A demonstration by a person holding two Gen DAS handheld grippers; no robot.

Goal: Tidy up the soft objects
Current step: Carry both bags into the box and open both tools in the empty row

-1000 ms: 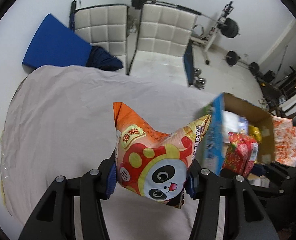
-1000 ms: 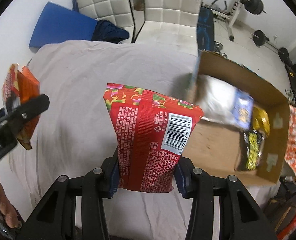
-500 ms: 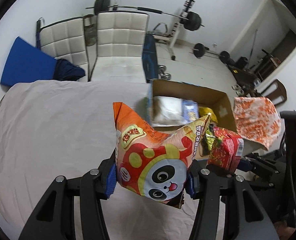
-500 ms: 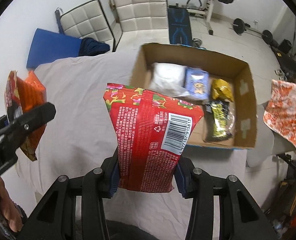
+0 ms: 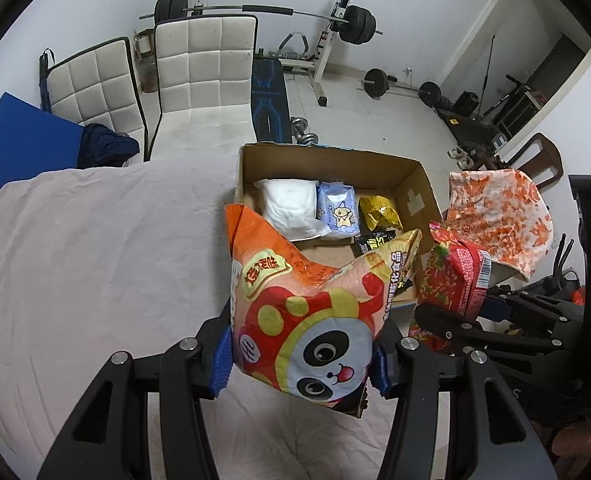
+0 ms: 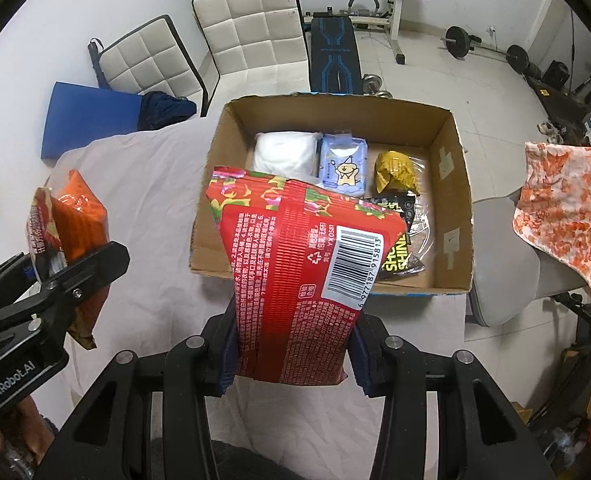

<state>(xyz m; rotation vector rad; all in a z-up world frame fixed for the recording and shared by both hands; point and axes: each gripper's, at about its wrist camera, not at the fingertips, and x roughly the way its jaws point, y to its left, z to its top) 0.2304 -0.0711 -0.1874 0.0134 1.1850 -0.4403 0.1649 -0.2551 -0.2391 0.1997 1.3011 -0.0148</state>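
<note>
Above the near edge of the cardboard box (image 6: 453, 184), both hand-held grippers carry a snack bag each. The left hand-held gripper (image 5: 301, 354) is clamped on the panda bag (image 5: 307, 312), an orange and red puffed packet held upright by its lower part, hanging over the cloth-covered bench (image 5: 95, 260) just on the near-left side of the box. The right hand-held gripper (image 6: 291, 354) is clamped on the red bag (image 6: 295, 280), barcode side up, its top already leaning over the box's near wall.

Inside the box lie a white soft pack (image 6: 285, 154) against the far-left corner, a blue cartoon pack (image 6: 343, 166) just beside it, a yellow packet (image 6: 395, 170) further toward the box's right wall, and a black and yellow packet (image 6: 399, 240) near the front wall. Bare cardboard shows along the box's left side, in front of the white pack.

The step in hand appears to be carrying the two bags to the box for dropping in. The next move likely calls for taking each bag past the near wall and lowering it before the jaws part, one bag to the bare left floor. The bags are air-filled and slippery, so they could bounce or tip over the rim if released high; the two grippers are close together and should go in turn.
</note>
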